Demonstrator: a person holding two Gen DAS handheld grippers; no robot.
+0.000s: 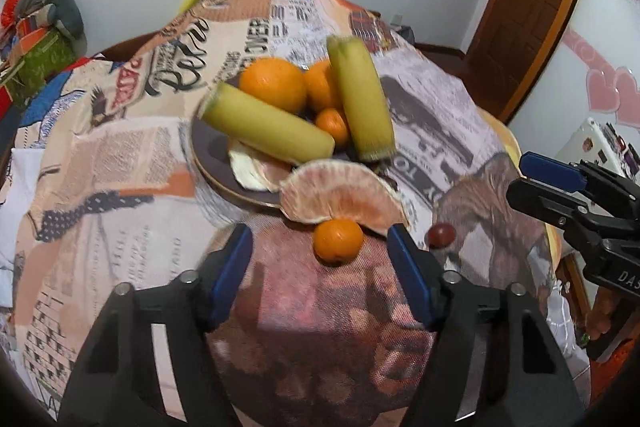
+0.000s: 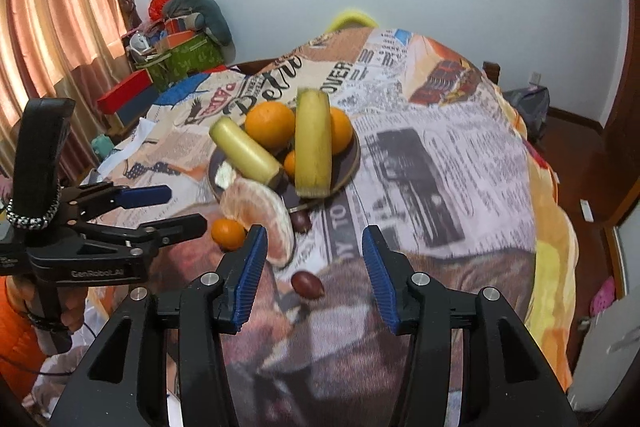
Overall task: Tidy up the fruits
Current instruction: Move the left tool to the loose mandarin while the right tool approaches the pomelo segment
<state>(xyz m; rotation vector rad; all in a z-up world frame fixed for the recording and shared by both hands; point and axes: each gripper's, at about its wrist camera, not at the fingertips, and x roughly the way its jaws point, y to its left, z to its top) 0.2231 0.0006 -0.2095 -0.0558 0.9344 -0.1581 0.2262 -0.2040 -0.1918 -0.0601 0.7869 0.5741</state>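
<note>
A dark plate (image 1: 208,167) (image 2: 352,163) on the newspaper-print cloth holds two yellow-green cut stalks (image 1: 268,125) (image 2: 314,143), oranges (image 1: 274,83) (image 2: 270,123), a small mandarin (image 1: 332,123) and a peel piece (image 1: 250,169). A peeled pomelo segment (image 1: 340,193) (image 2: 260,211) lies at the plate's near rim. A small mandarin (image 1: 338,241) (image 2: 228,233) lies just in front of my open, empty left gripper (image 1: 320,267) (image 2: 180,211). A dark red fruit (image 1: 440,235) (image 2: 306,285) lies between the tips of my open, empty right gripper (image 2: 314,259) (image 1: 528,179). Another one (image 2: 300,221) lies near the plate.
The cloth-covered table (image 2: 440,167) drops off at the right. Boxes and bags (image 2: 176,47) are piled by the curtain at the back left. A yellow chair back (image 2: 352,19) shows behind the table. A wooden door (image 1: 532,7) is at the right.
</note>
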